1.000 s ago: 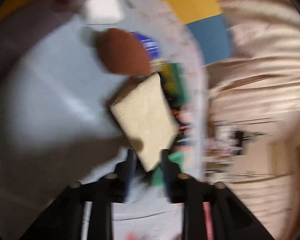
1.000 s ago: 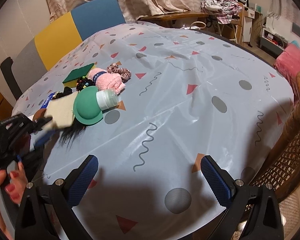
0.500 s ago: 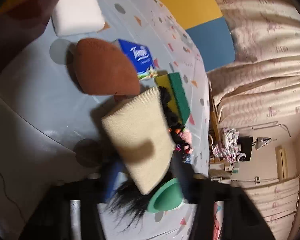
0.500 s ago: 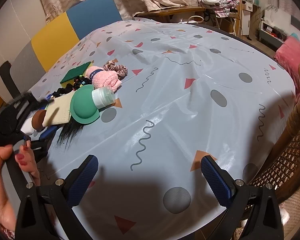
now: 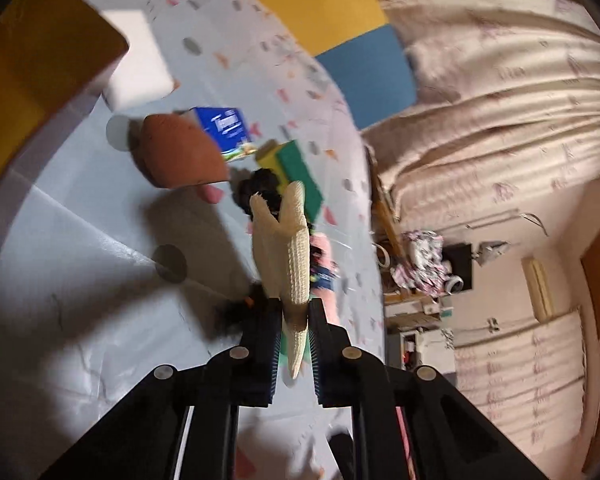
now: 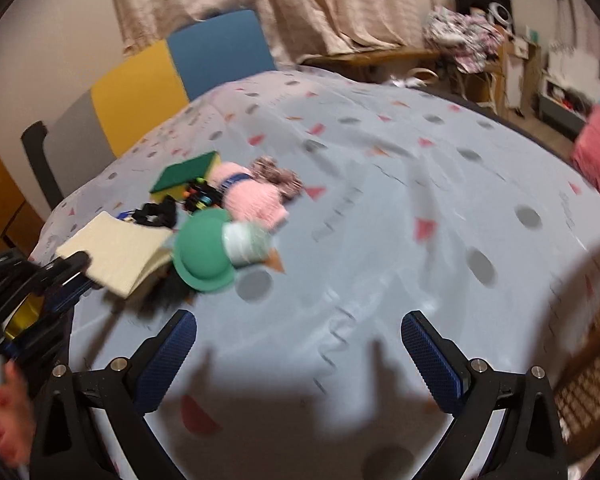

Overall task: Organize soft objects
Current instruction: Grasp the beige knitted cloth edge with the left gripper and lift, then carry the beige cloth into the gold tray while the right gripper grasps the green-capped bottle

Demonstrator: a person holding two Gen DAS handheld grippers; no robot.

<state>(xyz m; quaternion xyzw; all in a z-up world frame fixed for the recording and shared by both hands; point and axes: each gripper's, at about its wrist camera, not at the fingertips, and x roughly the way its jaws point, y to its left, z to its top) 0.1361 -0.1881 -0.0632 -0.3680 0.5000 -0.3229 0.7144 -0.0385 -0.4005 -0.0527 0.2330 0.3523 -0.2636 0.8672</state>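
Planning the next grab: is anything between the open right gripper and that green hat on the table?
Nothing visible. The right gripper is open over bare tablecloth, and the green hat lies ahead and left. The cream cloth in the left gripper sits beside it.

A desk [image 6: 380, 200] fills the middle of the room, covered by a pale blue cloth printed with grey dots, red triangles and squiggles. Behind it stands a chair [image 6: 172, 76] with a back in grey, yellow and blue panels. Beige patterned curtains [image 6: 320, 0] hang along the far wall. To the right, a wooden side table [image 6: 380, 56] carries a heap of floral fabric [image 6: 460, 32]. A wicker chair [image 6: 588, 380] sits at the near right edge. The light is warm and dim.
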